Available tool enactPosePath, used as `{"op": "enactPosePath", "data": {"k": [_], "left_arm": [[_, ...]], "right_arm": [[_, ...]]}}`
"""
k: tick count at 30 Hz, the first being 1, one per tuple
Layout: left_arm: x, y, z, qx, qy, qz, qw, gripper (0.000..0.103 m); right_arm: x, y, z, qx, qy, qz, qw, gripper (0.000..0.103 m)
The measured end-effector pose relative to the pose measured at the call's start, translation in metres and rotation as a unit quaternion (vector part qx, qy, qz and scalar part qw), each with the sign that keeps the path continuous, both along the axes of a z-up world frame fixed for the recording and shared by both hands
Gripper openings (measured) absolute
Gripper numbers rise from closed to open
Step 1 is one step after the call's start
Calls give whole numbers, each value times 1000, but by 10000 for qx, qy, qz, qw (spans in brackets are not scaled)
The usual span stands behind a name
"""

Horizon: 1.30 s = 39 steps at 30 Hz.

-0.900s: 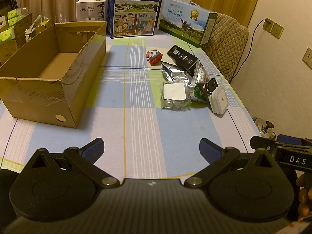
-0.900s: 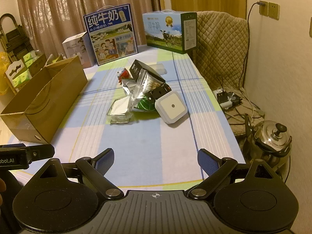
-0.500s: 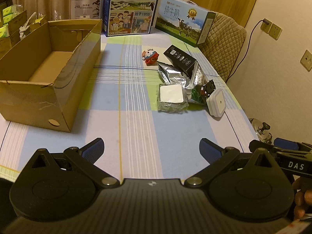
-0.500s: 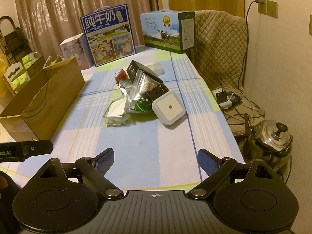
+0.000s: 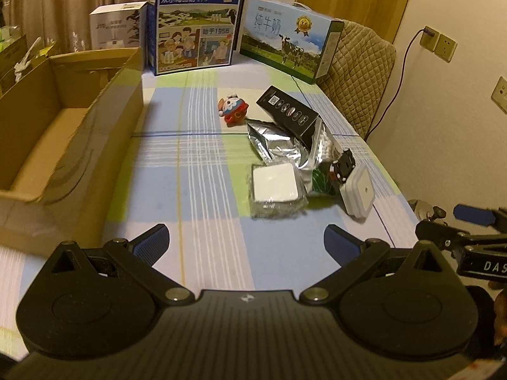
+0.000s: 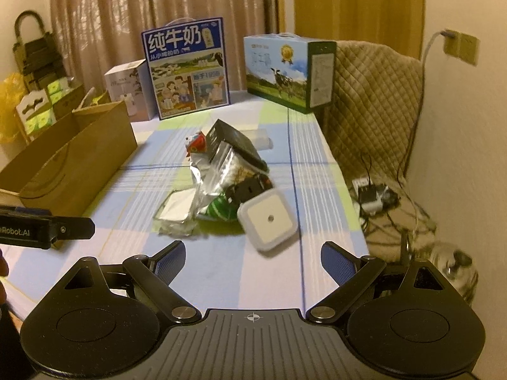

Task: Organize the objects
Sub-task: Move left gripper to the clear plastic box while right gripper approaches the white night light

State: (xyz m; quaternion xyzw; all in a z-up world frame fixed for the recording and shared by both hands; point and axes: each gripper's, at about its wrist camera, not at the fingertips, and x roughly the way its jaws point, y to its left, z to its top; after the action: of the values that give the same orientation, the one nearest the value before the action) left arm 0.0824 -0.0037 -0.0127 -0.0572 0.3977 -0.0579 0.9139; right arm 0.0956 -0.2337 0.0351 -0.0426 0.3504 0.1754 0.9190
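Hovering spread wide and empty, left gripper [image 5: 246,243] and right gripper [image 6: 253,260] face one cardboard box [image 5: 60,145], two milk cartons [image 5: 196,19], one white night light [image 6: 269,218].

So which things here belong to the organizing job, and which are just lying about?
Job:
cardboard box
red toy
black box
foil bag
white square pack
white night light

Lying about:
milk cartons
kettle
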Motion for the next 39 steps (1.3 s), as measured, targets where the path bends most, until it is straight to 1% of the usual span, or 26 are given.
{"op": "enactPosePath", "data": {"k": [2, 5, 6, 11, 16, 18, 22, 23, 25, 27, 30, 36, 39], "left_arm": [[10, -3, -4, 45, -52, -79, 9999, 102], [27, -12, -14, 296, 21, -259, 9992, 102], [32, -14, -18, 322, 53, -304, 9990, 102], [57, -25, -37, 374, 217, -368, 9984, 102], [77, -37, -55, 329, 202, -566, 9977, 102], [83, -40, -61, 316, 187, -633, 9973, 99], [93, -47, -71, 463, 115, -707, 9964, 97], [95, -47, -73, 471, 125, -727, 9962, 96], [98, -45, -76, 465, 140, -758, 9959, 95], [101, -45, -79, 461, 132, -792, 9957, 93], [105, -45, -83, 477, 112, -852, 9952, 92], [112, -52, -90, 492, 113, -924, 9944, 90], [114, -58, -92, 584, 103, -972, 9935, 85]], "right_arm": [[12, 1, -2, -124, -5, 96, 9999, 91], [30, 2, -6, -250, 13, 250, 9994, 91], [36, 3, -8, -314, 17, 320, 9990, 91], [60, 4, -24, -636, 134, 686, 9955, 91], [81, 10, -40, -867, 308, 1029, 9904, 90], [89, 14, -46, -1005, 341, 1171, 9874, 90], [104, 19, -61, -1142, 425, 1416, 9824, 90], [107, 19, -66, -1172, 440, 1459, 9813, 90], [114, 21, -74, -1200, 486, 1541, 9795, 84], [120, 21, -82, -1232, 564, 1588, 9780, 72], [124, 22, -88, -1161, 599, 1574, 9789, 65], [127, 21, -89, -1034, 597, 1429, 9825, 64], [128, 22, -87, -1058, 686, 1400, 9821, 64]]}}
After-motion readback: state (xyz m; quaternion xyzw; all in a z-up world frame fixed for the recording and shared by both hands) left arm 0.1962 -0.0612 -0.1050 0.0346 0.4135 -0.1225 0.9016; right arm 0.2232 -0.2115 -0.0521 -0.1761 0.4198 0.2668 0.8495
